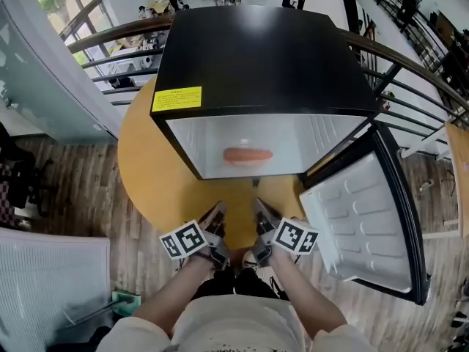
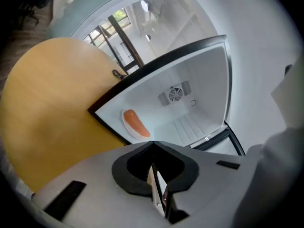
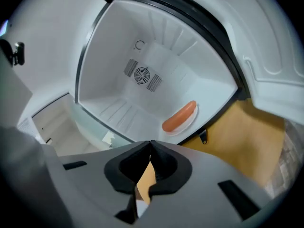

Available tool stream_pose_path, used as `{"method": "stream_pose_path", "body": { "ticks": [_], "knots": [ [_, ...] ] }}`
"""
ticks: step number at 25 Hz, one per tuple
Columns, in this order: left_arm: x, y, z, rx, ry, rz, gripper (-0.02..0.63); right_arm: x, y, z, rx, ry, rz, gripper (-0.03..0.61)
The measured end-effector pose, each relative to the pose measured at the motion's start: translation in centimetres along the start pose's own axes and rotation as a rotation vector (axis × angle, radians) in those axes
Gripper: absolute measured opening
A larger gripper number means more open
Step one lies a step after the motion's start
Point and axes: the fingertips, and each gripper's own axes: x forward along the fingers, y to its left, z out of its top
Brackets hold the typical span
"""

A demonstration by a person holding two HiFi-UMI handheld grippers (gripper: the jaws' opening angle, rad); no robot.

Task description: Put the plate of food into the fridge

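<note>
round wooden table [image 1: 146, 174]: mini fridge [image 1: 256, 57], door [image 1: 366, 218] open, sausage plate [image 1: 248, 155] already inside. left gripper [image 1: 217, 213], right gripper [image 1: 261, 210]: jaws clenched, empty. next, probably: close door.

plate [image 2: 126, 124]: white, flat inside fridge [image 1: 256, 57], nr front
food: orange sausage [image 2: 136, 122] on it
fridge: black, door [image 1: 366, 218] open

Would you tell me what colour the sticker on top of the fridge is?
Yellow; the sticker shows best in the head view.
</note>
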Motion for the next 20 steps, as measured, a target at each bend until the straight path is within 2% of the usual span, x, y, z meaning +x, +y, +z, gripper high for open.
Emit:
{"method": "stream_pose_path", "body": {
  "ticks": [3,7,13,15,18,20],
  "knots": [
    [-1.0,-2.7,-0.3,0.096,0.028,-0.026,0.023,-1.8,2.1,-0.5,-0.111,0.043,-0.002,0.028],
    [-3.1,-4.7,-1.3,0.338,0.067,0.014,0.023,-4.0,4.3,-1.2,-0.257,0.064,-0.029,0.028],
    [-6.1,-5.9,-5.0,0.624,0.135,0.068,0.023,-7.1,4.3,-2.9,-0.356,0.073,-0.104,0.028],
    [-6.4,-5.7,-5.5,0.669,0.146,0.081,0.023,-7.5,4.3,-3.4,-0.384,0.075,-0.118,0.026],
    [-6.8,-5.1,-5.4,0.688,0.143,0.112,0.023,-7.6,4.2,-4.0,-0.451,0.086,-0.135,0.028],
    [-6.9,-4.6,-5.5,0.694,0.148,0.130,0.023,-7.8,4.0,-4.1,-0.455,0.082,-0.150,0.028]
  ]
}}
